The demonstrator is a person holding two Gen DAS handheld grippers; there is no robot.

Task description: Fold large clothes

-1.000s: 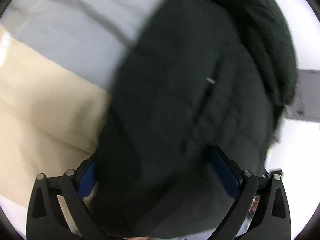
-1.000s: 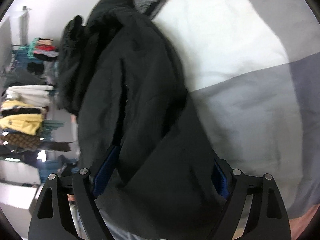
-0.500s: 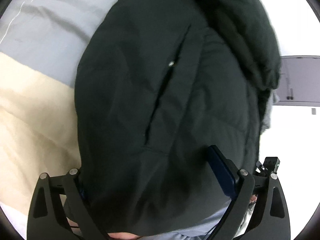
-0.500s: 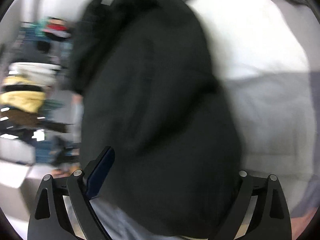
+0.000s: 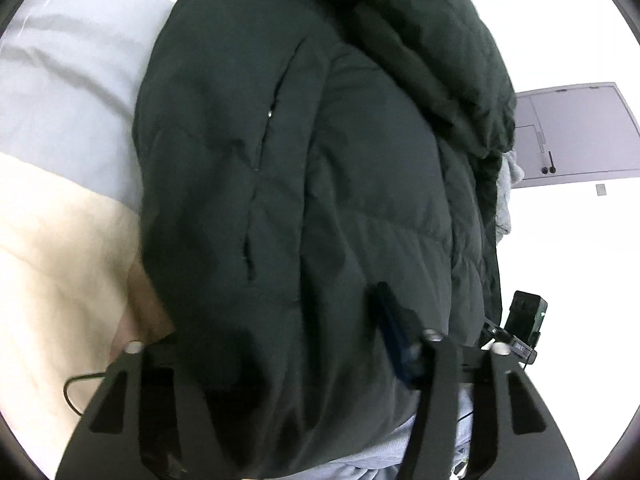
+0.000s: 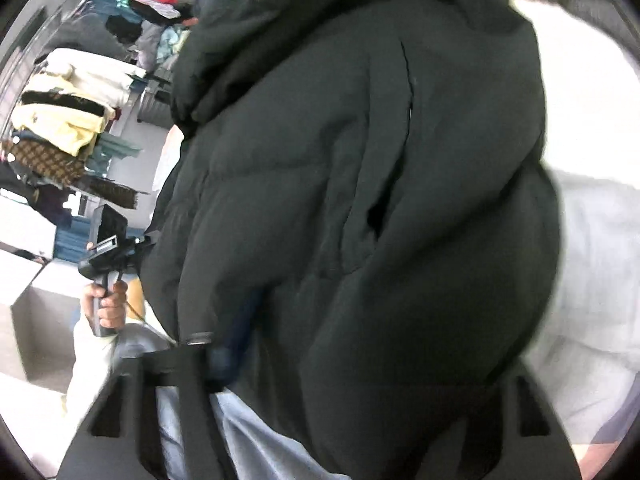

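A large black puffer jacket (image 5: 304, 184) fills the left wrist view and drapes over my left gripper (image 5: 276, 320); only its right blue-padded finger (image 5: 396, 340) shows, pressed into the fabric. The same jacket (image 6: 360, 200) fills the right wrist view and covers my right gripper (image 6: 352, 344), with one blue pad (image 6: 236, 340) visible at the jacket's lower left. Both grippers hold the jacket's lower edge, lifted over the bed. The left gripper's handle (image 6: 106, 264), held in a hand, shows left of the jacket in the right wrist view.
A bed with grey, cream and white bedding (image 5: 60, 160) lies under the jacket and shows at the right of the right wrist view (image 6: 592, 260). Shelves of folded clothes (image 6: 72, 112) stand at the left. A grey door panel (image 5: 576, 136) is on the white wall.
Both grippers have drawn closer together with the jacket, which now bulges and fills more of each view. The left handle and hand have come into the right wrist view.
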